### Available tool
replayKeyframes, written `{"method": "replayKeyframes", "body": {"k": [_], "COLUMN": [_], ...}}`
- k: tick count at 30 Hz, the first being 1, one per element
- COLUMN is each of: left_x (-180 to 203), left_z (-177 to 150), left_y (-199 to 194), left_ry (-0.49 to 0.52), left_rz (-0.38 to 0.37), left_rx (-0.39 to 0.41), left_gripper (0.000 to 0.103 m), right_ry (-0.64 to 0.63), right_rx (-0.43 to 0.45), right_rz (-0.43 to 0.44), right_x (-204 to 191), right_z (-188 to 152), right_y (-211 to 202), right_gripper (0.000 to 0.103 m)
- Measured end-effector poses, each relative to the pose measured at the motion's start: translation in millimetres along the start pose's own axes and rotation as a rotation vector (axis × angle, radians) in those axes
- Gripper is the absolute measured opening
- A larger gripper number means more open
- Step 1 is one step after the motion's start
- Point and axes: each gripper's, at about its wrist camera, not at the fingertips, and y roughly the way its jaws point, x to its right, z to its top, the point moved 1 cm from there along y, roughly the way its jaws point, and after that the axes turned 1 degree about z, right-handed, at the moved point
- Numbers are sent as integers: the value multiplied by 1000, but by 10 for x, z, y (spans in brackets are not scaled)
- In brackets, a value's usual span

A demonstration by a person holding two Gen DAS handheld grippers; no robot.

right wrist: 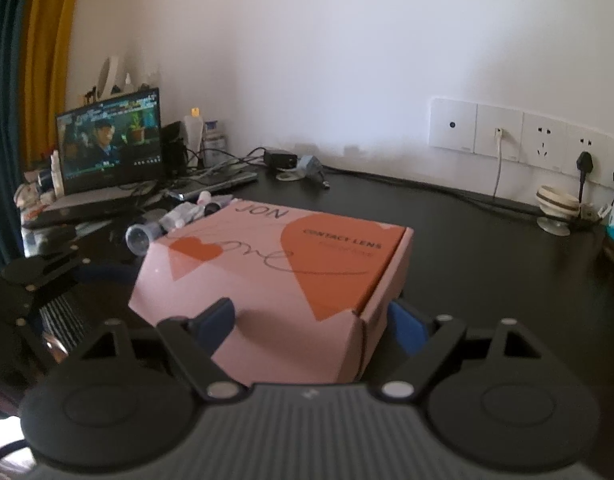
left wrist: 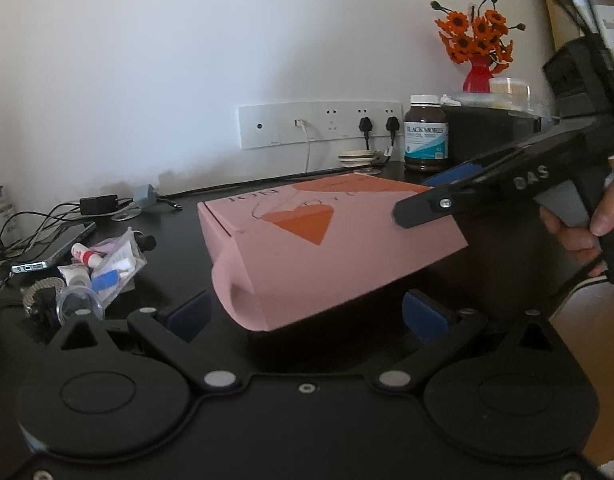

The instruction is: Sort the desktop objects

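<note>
Two grippers meet at the pink box [right wrist: 275, 280], which sits tilted, one end raised off the black desk [right wrist: 487, 264]. Right gripper [right wrist: 311, 328] straddles its corner, fingers spread wide, whether pressing I cannot tell; left gripper [left wrist: 307, 314] hangs open under its edge. Carrying it off looks next, needing a firm squeeze. Lid reads "JON", "CONTACT LENS"; the brown bottle [left wrist: 426, 136], "BLACKMORES".

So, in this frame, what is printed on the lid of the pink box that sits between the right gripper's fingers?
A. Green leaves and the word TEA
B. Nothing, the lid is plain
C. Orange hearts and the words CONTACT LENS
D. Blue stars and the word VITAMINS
C: in the right wrist view the pink box shows orange hearts and the words CONTACT LENS on its lid, with the right gripper straddling its near corner.
</note>
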Motion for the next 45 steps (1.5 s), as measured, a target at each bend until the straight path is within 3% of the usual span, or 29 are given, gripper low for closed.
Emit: {"method": "replayKeyframes", "body": {"k": [5,12,17,19,22,24,27,37,39,41,43,45], "left_x": [-24,-7,33,61,107,137,176,183,200,194,142,99], "left_z": [6,17,30,29,19,11,8,58,39,26,20,21], "left_y": [-9,-14,51,81,117,126,123,70,68,61,44,26], "left_ry": [22,55,68,79,93,101,116,88,105,111,95,86], "left_rz": [12,18,15,11,3,0,1,-16,16,47,42,45], "left_rx": [5,3,-15,-23,-33,-34,-24,7,14,17,14,17], "left_gripper": [103,103,103,103,103,103,103,103,103,103,103,103], "right_ry": [-148,-566,-696,-703,-676,-633,-550,-246,-188,-204,-318,-440], "right_rx": [24,19,13,22,37,34,40,105,134,145,144,122], "right_rz": [-49,-88,-173,-182,-162,-131,-98,33,73,49,-29,-87], "right_x": [-123,-472,-487,-471,-439,-410,-340,-76,-42,-76,-157,-235], "right_z": [-5,-218,-382,-409,-405,-381,-325,-91,-41,4,4,-40], "right_y": [-137,-317,-213,-147,-88,-70,-80,-262,-304,-318,-312,-290], "right_gripper": [85,95,95,94,83,69,65,64,64,64,64,77]}}
